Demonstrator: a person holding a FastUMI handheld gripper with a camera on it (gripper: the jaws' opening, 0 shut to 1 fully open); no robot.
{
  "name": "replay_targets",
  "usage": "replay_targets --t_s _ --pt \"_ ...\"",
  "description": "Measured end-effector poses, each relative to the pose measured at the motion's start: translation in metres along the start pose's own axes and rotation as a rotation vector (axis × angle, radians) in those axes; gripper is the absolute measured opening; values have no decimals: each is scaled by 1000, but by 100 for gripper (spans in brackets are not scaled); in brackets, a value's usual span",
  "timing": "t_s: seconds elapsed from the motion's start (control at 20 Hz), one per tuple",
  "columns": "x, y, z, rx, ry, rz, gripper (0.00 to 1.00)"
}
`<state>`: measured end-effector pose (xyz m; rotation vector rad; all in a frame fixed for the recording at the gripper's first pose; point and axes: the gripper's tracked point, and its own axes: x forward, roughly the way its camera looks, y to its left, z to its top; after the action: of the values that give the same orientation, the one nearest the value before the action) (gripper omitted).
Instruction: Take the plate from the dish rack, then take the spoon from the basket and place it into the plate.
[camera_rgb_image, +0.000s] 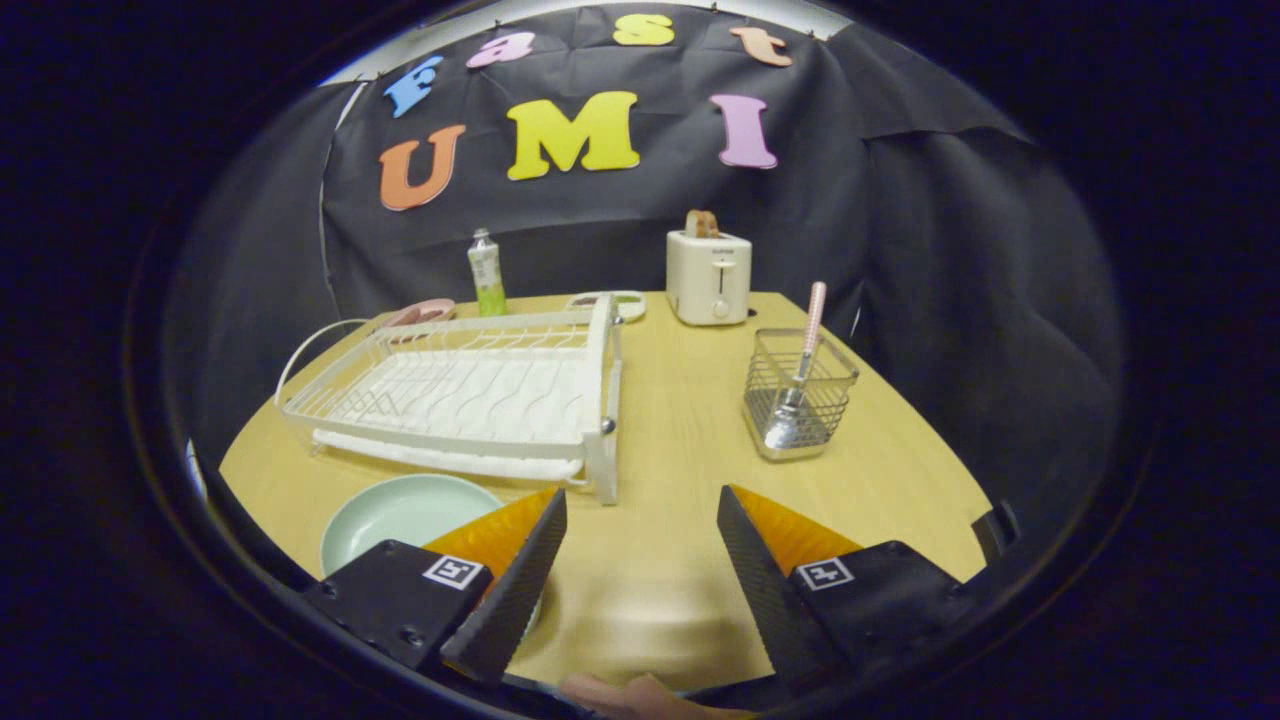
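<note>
Gripper view. Hand-held gripper (640, 515) spread wide, fingers (520, 580) well apart, nothing between them but bare wooden surface (680, 440).

Pale green plate (400, 515) lying flat on the surface, just beside and partly under the left finger, in front of the dish rack. White wire dish rack (470, 400) beyond the left finger, slots vacant, standing on the surface to the left of centre.

Wire basket (798, 395) beyond the right finger, well apart from the dish rack. Spoon (797, 385) upright-tilted inside the basket: metal bowl down at the basket floor, pink handle rising above the rim and leaning slightly toward the far right. Spoon clear of both fingers.

Cream toaster (709, 277) at the far edge of the surface, between rack and basket in line of sight, with a slice of bread (701, 222) standing out of its slot. Green-and-white tube (486, 273) upright behind the rack. Pink item (420, 314) behind the rack's far left corner, kind not determinable. Small white object (612, 303) beside the toaster, partly hidden by the rack's end frame.

Part of a hand (640, 695) visible below the fingers.
</note>
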<state>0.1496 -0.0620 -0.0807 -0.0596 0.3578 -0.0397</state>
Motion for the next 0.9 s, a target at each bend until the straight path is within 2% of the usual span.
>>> replay_targets --t_s 0.1,0.2,0.4,0.6,0.9 --pt "7 -20 18 2 -28 -12 100" --pt "20 -50 43 5 -76 -61 100" --pt "52 -75 83 58 -101 -55 100" --pt "89 -110 125 83 -151 -90 100" --pt "143 -124 152 100 -76 -26 98"
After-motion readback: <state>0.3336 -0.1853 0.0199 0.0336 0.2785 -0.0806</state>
